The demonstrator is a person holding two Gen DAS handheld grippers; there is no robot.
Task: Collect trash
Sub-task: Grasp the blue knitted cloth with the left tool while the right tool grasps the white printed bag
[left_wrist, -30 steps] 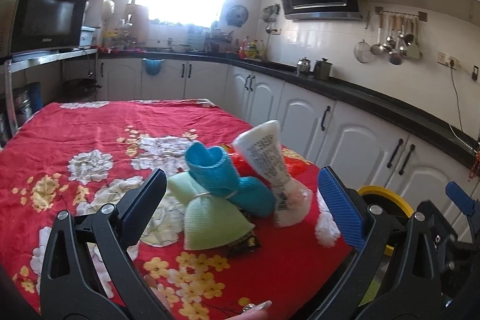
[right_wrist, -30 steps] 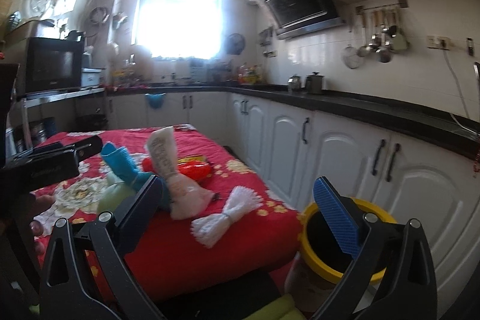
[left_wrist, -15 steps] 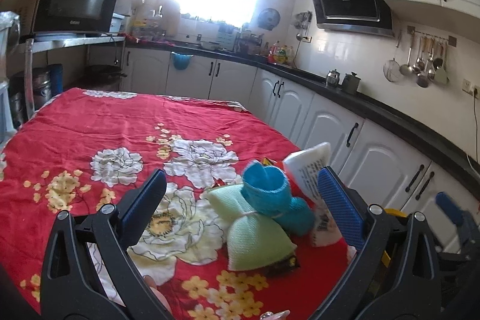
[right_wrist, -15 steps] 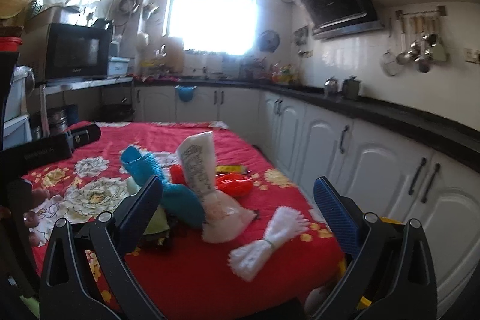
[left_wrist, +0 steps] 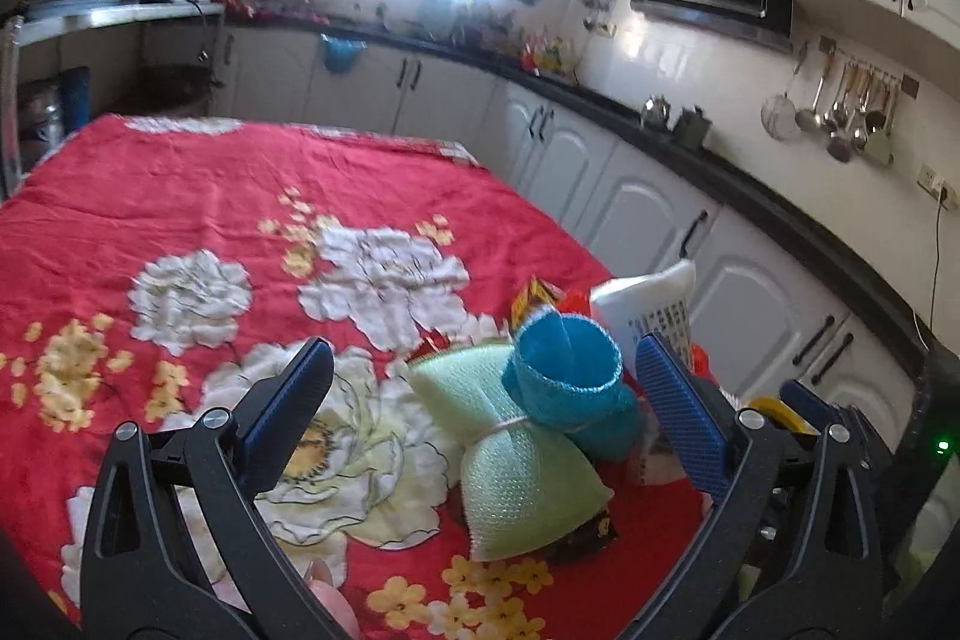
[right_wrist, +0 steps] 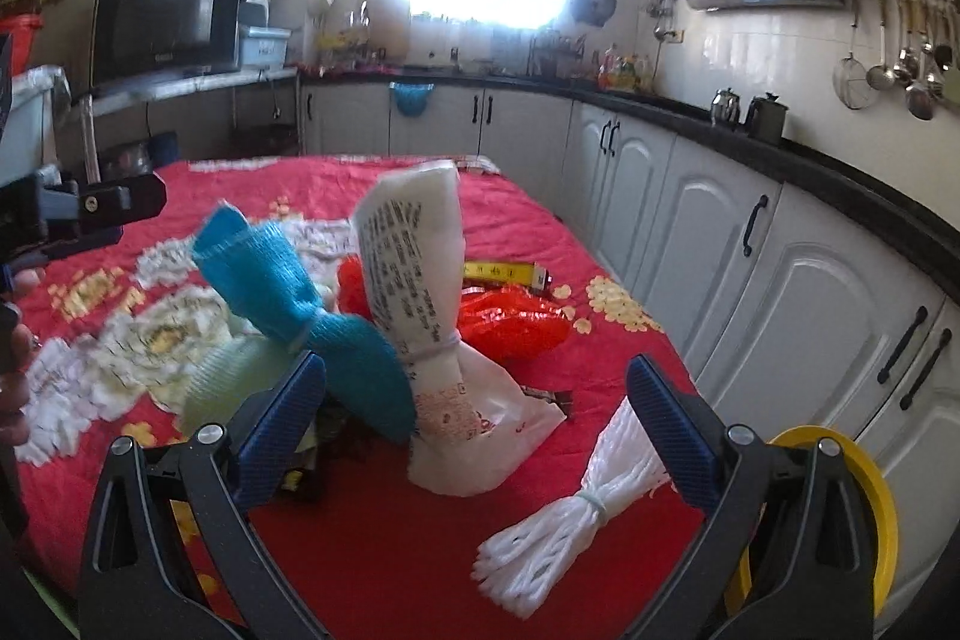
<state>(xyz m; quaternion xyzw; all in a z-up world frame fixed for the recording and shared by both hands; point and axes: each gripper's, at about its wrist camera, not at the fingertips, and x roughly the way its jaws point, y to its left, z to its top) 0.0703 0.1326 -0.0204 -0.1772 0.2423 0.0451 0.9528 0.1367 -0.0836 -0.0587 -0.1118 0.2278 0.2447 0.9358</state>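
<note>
A pile of tied trash lies near the right edge of the red flowered tablecloth (left_wrist: 180,196). It holds a pale green mesh bundle (left_wrist: 522,466), a blue mesh bundle (left_wrist: 570,376) (right_wrist: 312,316), a white printed bag (right_wrist: 432,316) (left_wrist: 654,298), a red mesh piece (right_wrist: 510,322) and a white net bundle (right_wrist: 576,508). My left gripper (left_wrist: 480,400) is open, low over the green and blue bundles. My right gripper (right_wrist: 477,406) is open in front of the white bag, holding nothing.
A yellow-rimmed bin (right_wrist: 870,508) stands off the table's right edge, below the white cabinets (right_wrist: 810,316). A black counter (left_wrist: 720,172) runs along the wall. A microwave (right_wrist: 162,22) sits at the left. A yellow and black wrapper (right_wrist: 510,271) lies behind the pile.
Both grippers have moved in toward the pile and tilted down over the table. The pile now fills more of each view. Both stay open.
</note>
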